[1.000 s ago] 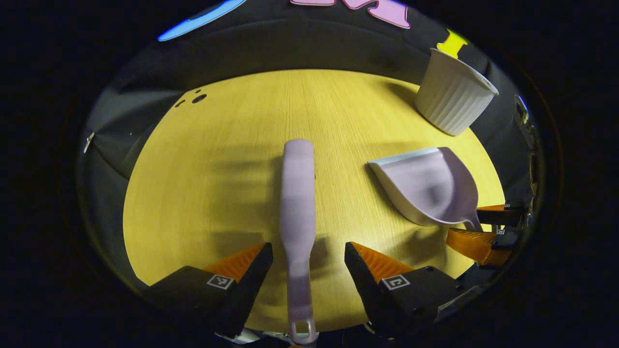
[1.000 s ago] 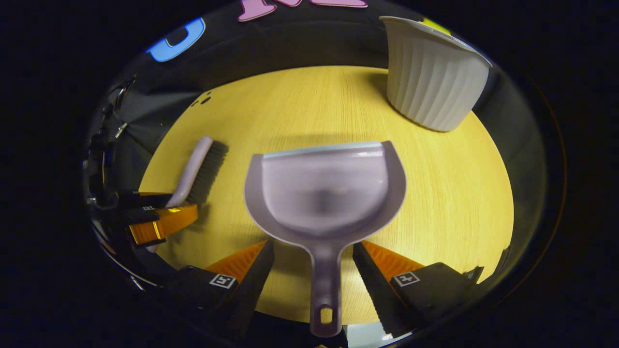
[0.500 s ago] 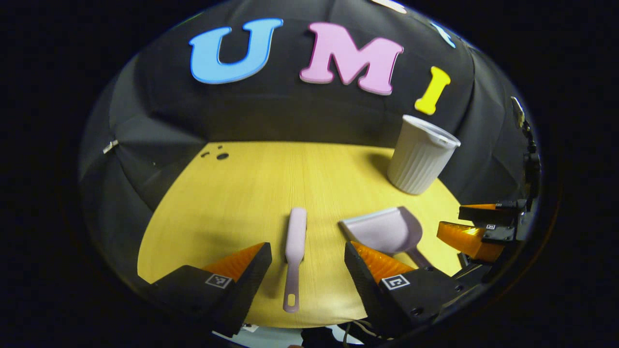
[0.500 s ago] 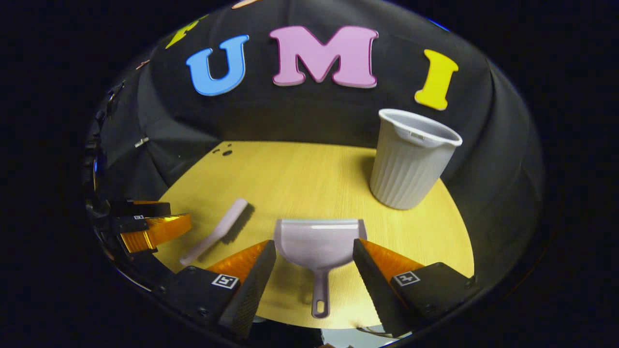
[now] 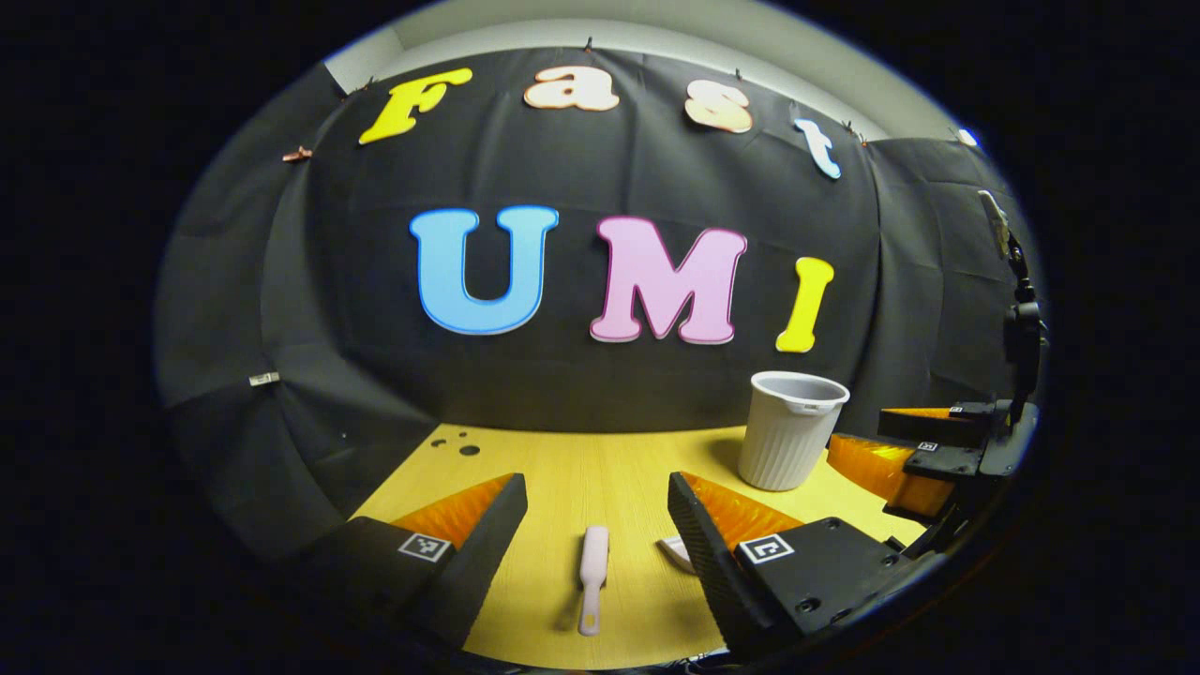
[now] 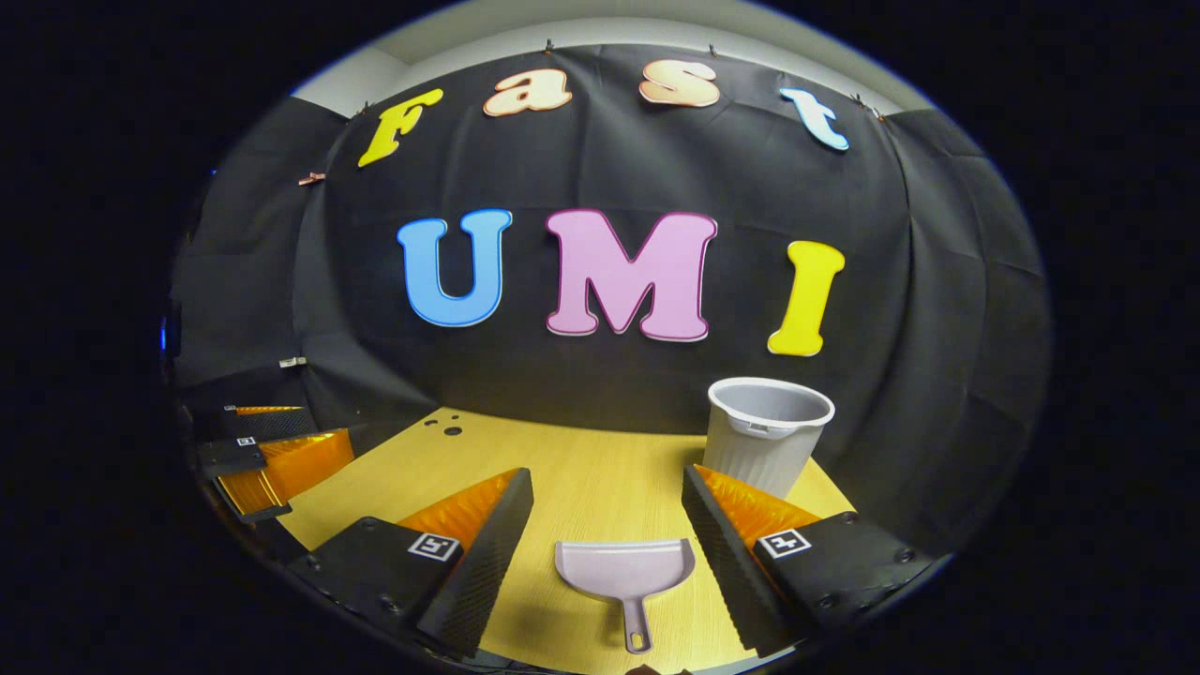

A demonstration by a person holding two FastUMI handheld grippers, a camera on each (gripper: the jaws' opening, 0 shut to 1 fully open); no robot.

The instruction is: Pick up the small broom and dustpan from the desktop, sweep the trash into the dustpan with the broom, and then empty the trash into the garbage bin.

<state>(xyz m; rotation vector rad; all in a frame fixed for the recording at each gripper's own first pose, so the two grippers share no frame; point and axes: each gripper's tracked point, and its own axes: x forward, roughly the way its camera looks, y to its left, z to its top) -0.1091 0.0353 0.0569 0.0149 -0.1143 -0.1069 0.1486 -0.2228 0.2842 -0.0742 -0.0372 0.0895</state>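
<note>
In the left gripper view the dustpan (image 5: pixel 677 551) is mostly hidden behind a finger. One broom (image 5: pixel 592 577), one dustpan and one garbage bin (image 6: pixel 764 433) rest on the desktop (image 6: pixel 600 487); the left gripper (image 5: pixel 596 487) and right gripper (image 6: pixel 607 480) both gape wide, empty.

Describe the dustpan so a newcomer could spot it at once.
Start at the yellow wooden table in front of the black cloth wall. Near its front edge, ahead of the white ribbed bin, lies the dustpan: a pale lilac scoop, handle pointing toward the camera. The broom nearby is a narrow stick; the dustpan is wide.
</note>
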